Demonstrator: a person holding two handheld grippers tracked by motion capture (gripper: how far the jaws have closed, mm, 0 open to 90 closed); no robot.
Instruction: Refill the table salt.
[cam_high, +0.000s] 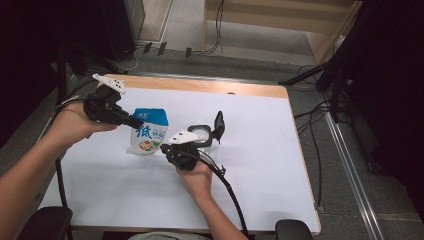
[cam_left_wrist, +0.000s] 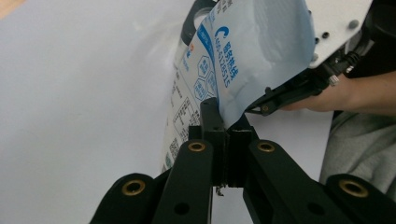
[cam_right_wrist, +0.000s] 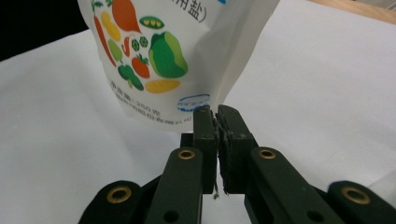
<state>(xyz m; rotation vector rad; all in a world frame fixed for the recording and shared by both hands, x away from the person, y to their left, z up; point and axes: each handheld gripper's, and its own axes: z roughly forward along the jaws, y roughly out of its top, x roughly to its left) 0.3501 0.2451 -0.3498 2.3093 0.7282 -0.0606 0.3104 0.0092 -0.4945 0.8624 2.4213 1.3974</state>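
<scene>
Two grippers on one pouch (cam_high: 148, 132), held up off the white table (cam_high: 260, 165) toward its left-centre. Pouch is white with a blue top band, blue print and a vegetable picture on the front; looks roughly upright in the high view, bottom end tilted a bit toward the person.

Left gripper (cam_high: 134, 121) comes in from the left, jaws closed tight on the pouch's upper left edge. Left gripper view: the two black jaws are pressed together with the blue-white pouch edge (cam_left_wrist: 233, 88) pinched between them, back-side print visible.

Right gripper (cam_high: 167, 148) comes from below, jaws closed on the pouch's lower right corner. Right gripper view: jaws nearly flush, the thin bottom corner of the pouch (cam_right_wrist: 154, 60) clamped between them, veg graphic just above.

Person's left hand (cam_high: 75, 125) holds the left gripper near the table's left edge; right hand (cam_high: 197, 175) holds the right gripper near the middle, cable trailing back toward the person.

Just behind the right gripper, a clear container with black open lid (cam_high: 207, 132) sits on the table, near the pouch but not touching as far as I can tell.

Table has a wood strip (cam_high: 200, 85) along the far edge.
</scene>
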